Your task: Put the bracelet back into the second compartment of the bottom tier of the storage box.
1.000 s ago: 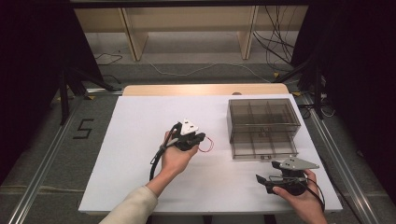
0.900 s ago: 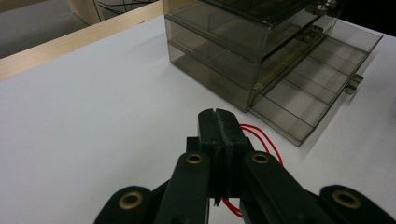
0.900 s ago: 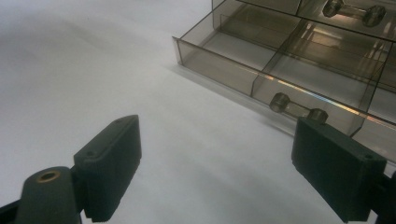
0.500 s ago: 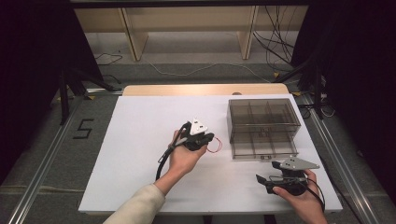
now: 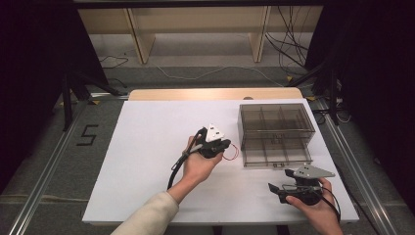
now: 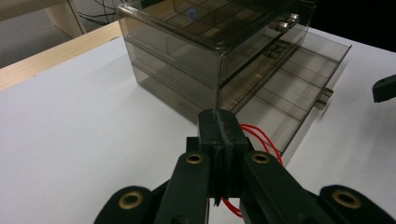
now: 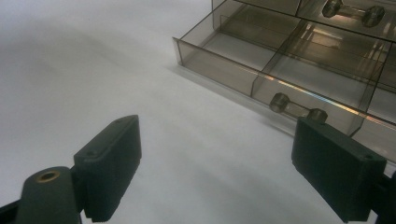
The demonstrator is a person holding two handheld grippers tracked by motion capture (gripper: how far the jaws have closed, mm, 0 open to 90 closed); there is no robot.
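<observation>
A smoky clear drawer cabinet [image 5: 275, 120] stands at the table's right, its bottom drawer [image 5: 274, 155] pulled out toward me. My left gripper [image 5: 222, 147] hovers just left of that drawer, shut on a thin red wire [image 5: 235, 152] that loops out to the right. In the left gripper view the closed jaws [image 6: 219, 126] pinch the red wire [image 6: 264, 137] in front of the cabinet [image 6: 187, 51]. My right gripper [image 5: 272, 188] rests near the front right edge, open. In the right gripper view its wide jaws [image 7: 229, 163] face the drawer [image 7: 280, 60] and its handle [image 7: 296, 109].
The white table top [image 5: 147, 147] stretches bare to the left of my hands. A wooden strip [image 5: 195, 94] runs along its far edge. Beyond it stand a wooden shelf frame [image 5: 142, 39] and floor cables [image 5: 288, 44]. A "5" mark [image 5: 87, 134] lies on the floor at left.
My left hand has carried the red wire to the right, closer to the open drawer. The right hand has stayed where it was.
</observation>
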